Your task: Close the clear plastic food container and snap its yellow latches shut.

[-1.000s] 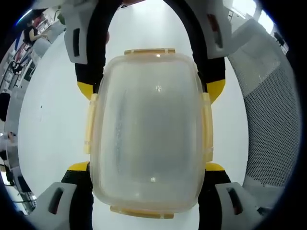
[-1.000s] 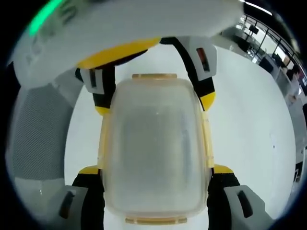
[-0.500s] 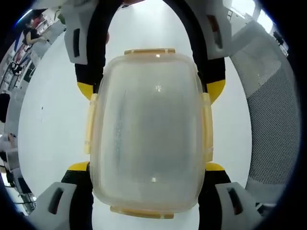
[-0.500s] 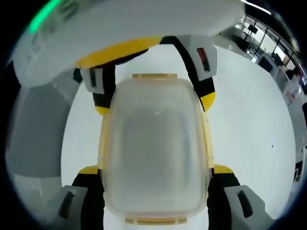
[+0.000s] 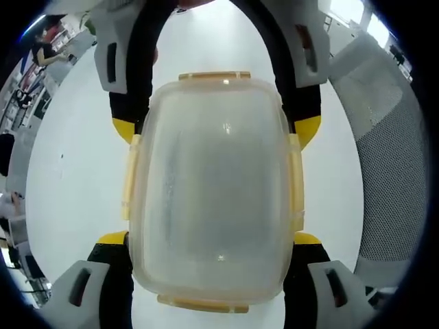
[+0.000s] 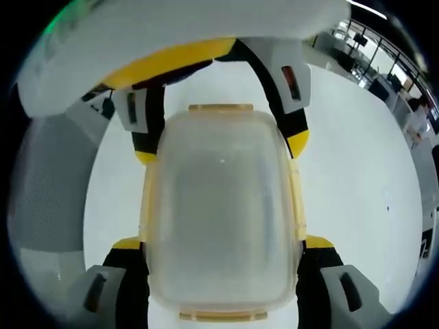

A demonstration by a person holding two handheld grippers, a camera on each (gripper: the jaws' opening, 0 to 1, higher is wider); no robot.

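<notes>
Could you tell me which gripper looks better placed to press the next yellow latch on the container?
Neither clearly. The left gripper and right gripper each straddle the food container, jaws beside the long side latches. The lid is on; whether the latches are snapped cannot be told.

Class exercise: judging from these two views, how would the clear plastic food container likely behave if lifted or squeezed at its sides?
The container looks empty through its frosted lid, so it is probably light. Its thin plastic walls may flex slightly when squeezed. The smooth surface could be slippery, though the yellow latches along its sides may give some purchase.
</notes>
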